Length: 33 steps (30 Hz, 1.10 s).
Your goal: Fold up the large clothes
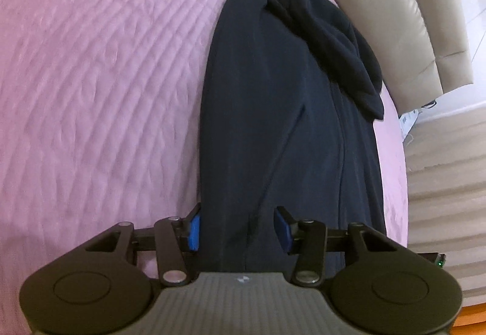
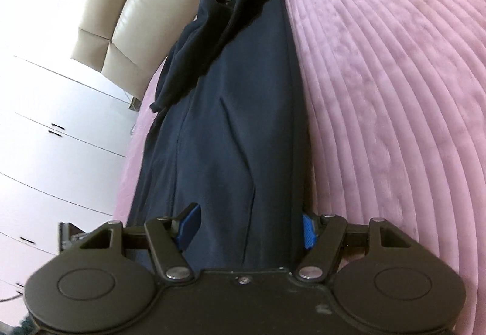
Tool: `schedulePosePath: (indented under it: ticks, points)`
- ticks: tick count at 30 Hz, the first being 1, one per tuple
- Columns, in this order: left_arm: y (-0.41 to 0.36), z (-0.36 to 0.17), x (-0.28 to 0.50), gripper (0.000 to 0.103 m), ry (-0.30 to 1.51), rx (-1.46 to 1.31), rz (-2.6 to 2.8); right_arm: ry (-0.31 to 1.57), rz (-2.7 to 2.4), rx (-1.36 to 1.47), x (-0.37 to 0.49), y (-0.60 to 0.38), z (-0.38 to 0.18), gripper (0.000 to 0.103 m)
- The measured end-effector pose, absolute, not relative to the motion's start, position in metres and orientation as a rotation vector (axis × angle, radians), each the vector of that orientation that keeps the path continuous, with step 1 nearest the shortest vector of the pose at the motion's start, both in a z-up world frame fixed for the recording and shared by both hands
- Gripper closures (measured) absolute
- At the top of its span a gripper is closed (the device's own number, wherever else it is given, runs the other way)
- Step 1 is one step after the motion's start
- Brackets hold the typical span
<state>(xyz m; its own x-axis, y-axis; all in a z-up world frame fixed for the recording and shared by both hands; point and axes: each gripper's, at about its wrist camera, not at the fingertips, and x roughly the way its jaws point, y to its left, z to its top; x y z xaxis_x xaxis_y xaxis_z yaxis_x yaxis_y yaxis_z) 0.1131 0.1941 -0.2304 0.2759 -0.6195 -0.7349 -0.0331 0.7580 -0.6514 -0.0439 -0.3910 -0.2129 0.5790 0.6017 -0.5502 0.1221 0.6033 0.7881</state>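
garment: dark navy garment (image 1: 288, 110) lies as a long narrow strip on the pink quilted bedspread (image 1: 91, 76), running from the near edge to the far end by the beige headboard (image 1: 395, 9); a sleeve (image 1: 343, 52) is draped across its far part.
left gripper: left gripper (image 1: 238, 230) hovers low at the near end of the strip, blue pads spread apart with cloth showing between them; the pads do not look pressed on it, so nothing is held.
right gripper: right gripper (image 2: 250, 228) sits at the same near end, jaws spread wide either side of the cloth; no pinch visible.
stage: judged as lining up to take the near hem for a fold toward the far end.
risk: pads could catch only the top layer, so the strip peels apart when lifted.
risk: uneven grabs would skew the fold; the loose sleeve may slide off toward the bed edge beside the white drawers (image 2: 60, 128).
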Motion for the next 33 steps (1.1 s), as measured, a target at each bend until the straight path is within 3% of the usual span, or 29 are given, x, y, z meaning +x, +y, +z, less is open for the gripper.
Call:
schedulePosePath:
  ticks: [14, 15, 16, 17, 26, 33]
  points:
    - [0.180, -0.229, 0.042, 0.055, 1.240, -0.592, -0.419, 0.884, 0.334, 1.005, -0.094, -0.397, -0.222, 0.024]
    - [0.181, -0.231, 0.042, 0.057, 1.228, -0.618, -0.413, 0.878, 0.331, 1.012, -0.095, -0.397, -0.222, 0.030]
    - [0.179, -0.234, 0.042, 0.075, 1.220, -0.637, -0.406, 0.882, 0.334, 1.011, -0.096, -0.395, -0.222, 0.075]
    - [0.177, -0.236, 0.043, 0.096, 1.218, -0.634, -0.398, 0.896, 0.321, 1.016, -0.098, -0.388, -0.222, 0.094]
    - [0.169, -0.182, 0.021, 0.097, 0.956, -0.551, -0.411, 0.736, 0.244, 1.020, -0.118, -0.392, -0.174, 0.095]
    - [0.158, -0.152, 0.008, 0.097, 0.893, -0.542, -0.400, 0.662, 0.275, 1.050, -0.113, -0.391, -0.144, 0.095]
